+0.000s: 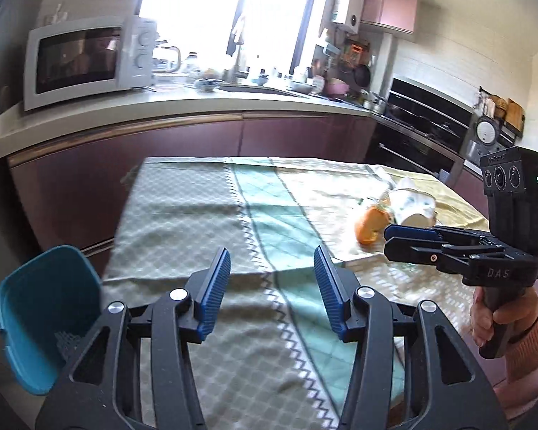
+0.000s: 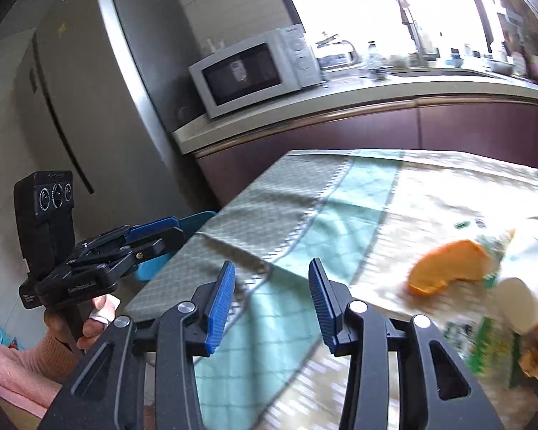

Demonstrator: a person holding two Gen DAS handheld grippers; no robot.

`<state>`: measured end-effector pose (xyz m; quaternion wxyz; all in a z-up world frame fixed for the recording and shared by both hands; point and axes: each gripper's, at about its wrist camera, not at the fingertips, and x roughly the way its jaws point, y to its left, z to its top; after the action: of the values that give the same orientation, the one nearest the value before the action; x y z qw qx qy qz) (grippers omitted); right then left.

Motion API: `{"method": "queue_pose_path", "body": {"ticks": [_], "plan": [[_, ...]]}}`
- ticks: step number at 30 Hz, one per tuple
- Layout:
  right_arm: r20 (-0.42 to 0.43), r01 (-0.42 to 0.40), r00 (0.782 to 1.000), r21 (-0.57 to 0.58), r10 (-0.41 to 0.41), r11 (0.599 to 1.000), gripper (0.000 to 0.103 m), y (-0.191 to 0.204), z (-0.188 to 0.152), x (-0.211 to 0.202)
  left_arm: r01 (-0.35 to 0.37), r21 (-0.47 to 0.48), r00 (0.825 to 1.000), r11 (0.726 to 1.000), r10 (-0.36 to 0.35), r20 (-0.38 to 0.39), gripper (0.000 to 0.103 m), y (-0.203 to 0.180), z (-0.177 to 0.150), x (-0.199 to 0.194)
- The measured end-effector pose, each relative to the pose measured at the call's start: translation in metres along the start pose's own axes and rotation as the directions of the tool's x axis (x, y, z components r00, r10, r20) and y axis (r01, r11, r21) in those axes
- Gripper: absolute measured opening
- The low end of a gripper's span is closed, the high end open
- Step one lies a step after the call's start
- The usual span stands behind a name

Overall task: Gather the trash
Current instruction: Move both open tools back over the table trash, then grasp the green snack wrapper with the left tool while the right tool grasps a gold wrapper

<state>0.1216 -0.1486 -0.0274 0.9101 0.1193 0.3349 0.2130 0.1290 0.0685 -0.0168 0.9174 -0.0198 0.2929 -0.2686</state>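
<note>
An orange peel lies on the patterned tablecloth at the right, next to a tipped white paper cup. Both show blurred in the right wrist view: the peel and the cup, with green-printed wrapping beside them. A teal bin stands off the table's left edge; it also shows in the right wrist view. My left gripper is open and empty over the cloth. My right gripper is open and empty, left of the peel.
A purple-fronted kitchen counter runs behind the table, with a white microwave and a cluttered sink area. An oven stands at the right. A steel fridge stands left of the counter.
</note>
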Motion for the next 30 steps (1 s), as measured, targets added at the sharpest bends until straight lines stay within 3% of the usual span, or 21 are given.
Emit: {"method": "queue_pose_path", "body": {"ticks": [6,12,16,19,21,28,30], "plan": [[0.059,0.168,0.983,0.103,-0.175,0.980,0.044,-0.064,-0.020,-0.058,0.133,0.075,0.989,0.988,-0.127,-0.075,0.048,-0.072,-0.004,0.044],[0.082,0.333,0.929,0.241,-0.361,0.912,0.051,-0.134,-0.040,-0.105,0.229,0.098,0.965,0.969,-0.213,-0.156,0.048,-0.125,-0.008,0.086],[0.065,0.385,0.903,0.319,-0.425,0.866,0.057,-0.170,-0.057,-0.126,0.256,0.091,0.950,0.962,-0.233,-0.206,0.050,-0.146,-0.009,0.115],[0.054,0.368,0.908,0.371,-0.416,0.852,0.063,-0.185,-0.068,-0.133,0.273,0.072,0.935,0.959,-0.247,-0.253,0.052,-0.153,-0.011,0.136],[0.053,0.347,0.916,0.398,-0.399,0.850,0.068,-0.189,-0.073,-0.132,0.244,0.070,0.932,0.967,-0.214,-0.293,0.052,-0.157,-0.011,0.151],[0.049,0.276,0.945,0.412,-0.324,0.868,0.068,-0.191,-0.082,-0.122,0.227,0.024,0.914,0.974,-0.204,-0.351,0.052,-0.163,-0.013,0.181],[0.054,0.264,0.948,0.416,-0.313,0.871,0.061,-0.189,-0.083,-0.122,0.223,0.021,0.908,0.975,-0.200,-0.368,0.048,-0.163,-0.014,0.187]]}}
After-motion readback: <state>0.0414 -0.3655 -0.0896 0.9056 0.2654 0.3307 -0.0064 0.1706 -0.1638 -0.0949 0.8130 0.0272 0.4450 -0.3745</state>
